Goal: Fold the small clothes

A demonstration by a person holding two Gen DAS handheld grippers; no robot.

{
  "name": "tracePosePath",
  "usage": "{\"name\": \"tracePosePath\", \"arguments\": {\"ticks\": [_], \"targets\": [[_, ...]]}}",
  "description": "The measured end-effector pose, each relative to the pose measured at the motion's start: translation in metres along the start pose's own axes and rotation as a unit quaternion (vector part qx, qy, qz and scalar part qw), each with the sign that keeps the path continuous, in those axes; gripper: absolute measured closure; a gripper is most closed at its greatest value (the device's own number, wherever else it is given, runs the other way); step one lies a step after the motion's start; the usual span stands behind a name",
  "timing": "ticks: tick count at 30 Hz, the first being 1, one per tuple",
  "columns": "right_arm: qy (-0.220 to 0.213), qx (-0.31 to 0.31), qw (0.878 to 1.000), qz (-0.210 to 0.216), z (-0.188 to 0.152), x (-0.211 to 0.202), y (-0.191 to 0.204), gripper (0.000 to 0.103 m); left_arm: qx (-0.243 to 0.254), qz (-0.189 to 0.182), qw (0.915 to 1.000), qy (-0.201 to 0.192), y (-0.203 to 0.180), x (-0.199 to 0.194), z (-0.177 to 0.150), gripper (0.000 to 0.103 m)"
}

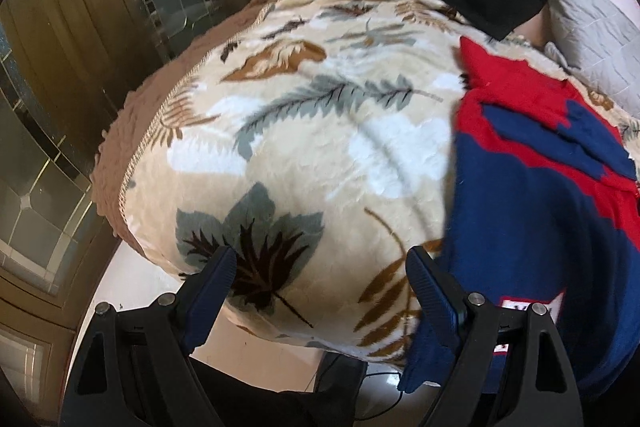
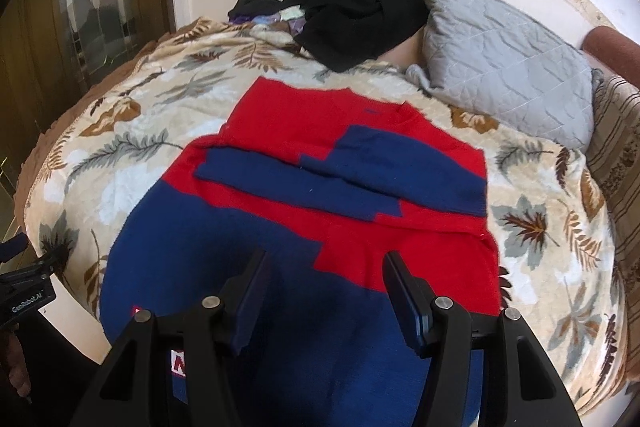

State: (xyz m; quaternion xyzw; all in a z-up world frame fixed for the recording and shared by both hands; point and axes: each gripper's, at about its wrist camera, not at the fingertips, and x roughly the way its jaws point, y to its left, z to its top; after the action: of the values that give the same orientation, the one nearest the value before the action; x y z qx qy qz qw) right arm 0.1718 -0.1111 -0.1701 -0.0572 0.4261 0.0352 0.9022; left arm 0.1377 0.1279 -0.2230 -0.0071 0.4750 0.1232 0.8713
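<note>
Left gripper point(image 1: 322, 259), bottom centre of the left wrist view: jaws wide apart, nothing between the pads, hovering over the leaf-print blanket point(image 1: 304, 131) at the near edge of the bed. Its right finger point(image 1: 434, 291) sits just at the left hem of the red and navy sweater point(image 1: 532, 211); contact cannot be told.

Sweater lies spread flat on the blanket, filling the right side of that view and the centre of the right wrist view, sleeves folded across the body.

Right gripper point(image 2: 326, 277), bottom centre of the right wrist view: jaws partly open over the navy lower part of the sweater, no fabric visibly pinched.

Upper centre: black clothes pile point(image 2: 356, 19). Upper right: grey quilted pillow point(image 2: 504, 59).
</note>
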Motion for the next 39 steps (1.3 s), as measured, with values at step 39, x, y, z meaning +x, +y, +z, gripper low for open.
{"name": "tracePosePath", "arguments": {"ticks": [39], "targets": [[0.066,0.053,0.992,0.095,-0.019,0.022,-0.020,0.041,0.050,-0.078,0.9938,0.061,-0.018,0.020,-0.016,0.016]]}}
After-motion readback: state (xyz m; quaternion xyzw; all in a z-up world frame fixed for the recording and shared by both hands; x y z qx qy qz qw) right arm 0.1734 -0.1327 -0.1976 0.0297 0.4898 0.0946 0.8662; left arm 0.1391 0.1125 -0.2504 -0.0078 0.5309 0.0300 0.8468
